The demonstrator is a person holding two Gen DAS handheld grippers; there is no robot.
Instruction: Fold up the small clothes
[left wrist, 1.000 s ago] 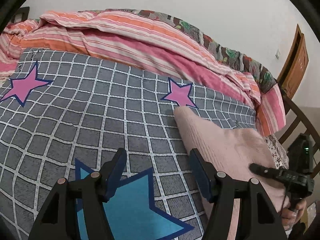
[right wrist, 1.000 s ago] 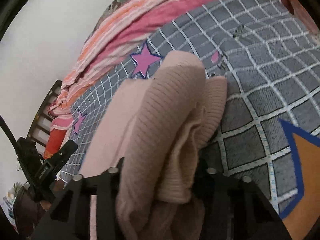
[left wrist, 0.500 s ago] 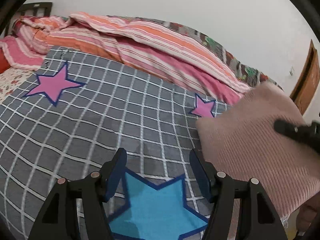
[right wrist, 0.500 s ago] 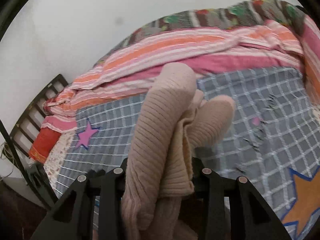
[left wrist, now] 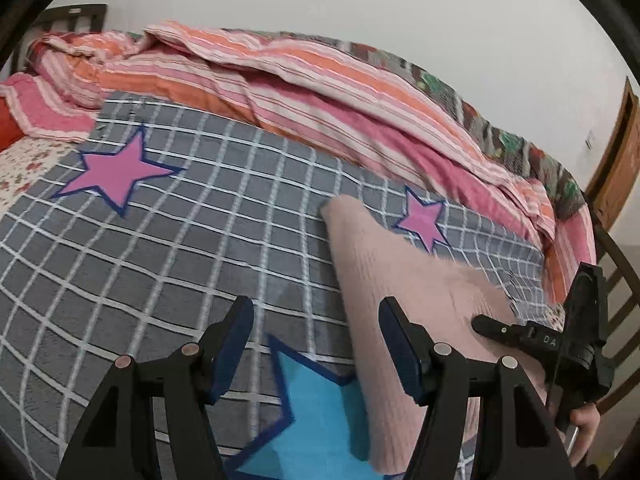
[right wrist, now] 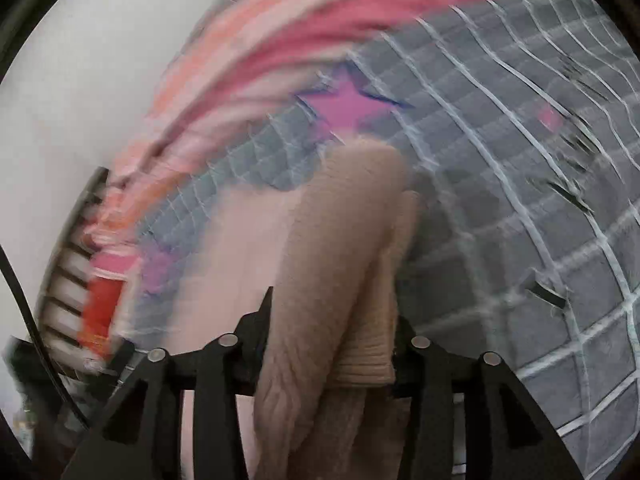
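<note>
Left gripper: fingers wide apart, holding nothing. It hangs over the grey checked blanket, above a blue star printed on it. Its right finger lies just beside the sweater's near edge; contact cannot be told.

Right gripper: fingers closed on a bunched fold of the pink ribbed sweater. The knit fills the gap between the fingers and stands up from it in two thick rolls. This view is badly motion-blurred. In the left wrist view the right gripper shows at the right edge, its tip against the sweater, with part of the person's hand below it.

Sweater: lies on the blanket toward the right side of the bed, a long strip running from the near edge away toward the far side. Its far tip ends just beside a small pink star. The end at the right gripper looks raised off the blanket.

Farther: a larger pink star on the blanket's left part. Behind the blanket, a heaped striped quilt in pink and orange runs along the bed's far side against a white wall. Dark headboard at far left; wooden door at far right.
</note>
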